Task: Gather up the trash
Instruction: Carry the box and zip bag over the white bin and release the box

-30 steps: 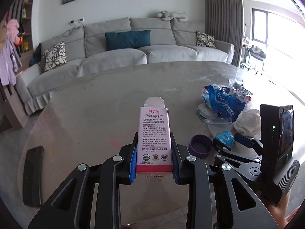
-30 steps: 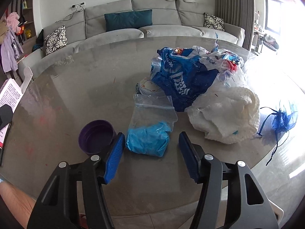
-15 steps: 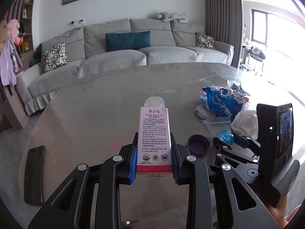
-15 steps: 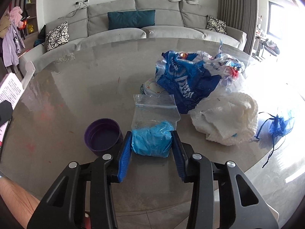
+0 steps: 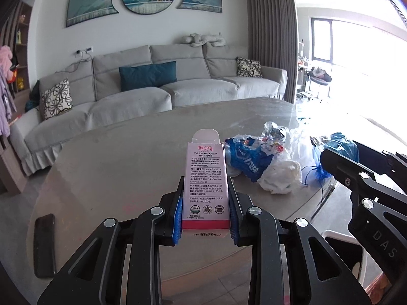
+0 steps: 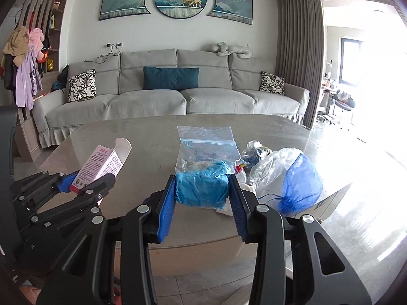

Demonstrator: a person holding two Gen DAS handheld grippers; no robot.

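Note:
My left gripper (image 5: 205,204) is shut on a pink and white carton (image 5: 205,180) with its top flap open, held above the near edge of the grey table (image 5: 127,157). The carton also shows in the right wrist view (image 6: 101,164). My right gripper (image 6: 202,204) is shut on a clear zip bag with a blue wad inside (image 6: 203,186), lifted off the table. In the left wrist view that bag (image 5: 342,147) shows at the right, above the black right gripper body. A pile of trash stays on the table: a blue printed wrapper (image 5: 244,160), crumpled white plastic (image 5: 278,175) and a blue mesh pouch (image 6: 301,183).
A black phone (image 5: 44,244) lies at the table's left edge. A white bin rim (image 5: 338,239) shows below the table's near right edge. A grey sofa (image 6: 178,96) stands behind the table. The floor lies beyond the right edge.
My right gripper closed on the zip bag and lifted it off the table. Both grippers rose and pulled back; the purple cup is out of sight. The left still holds the carton.

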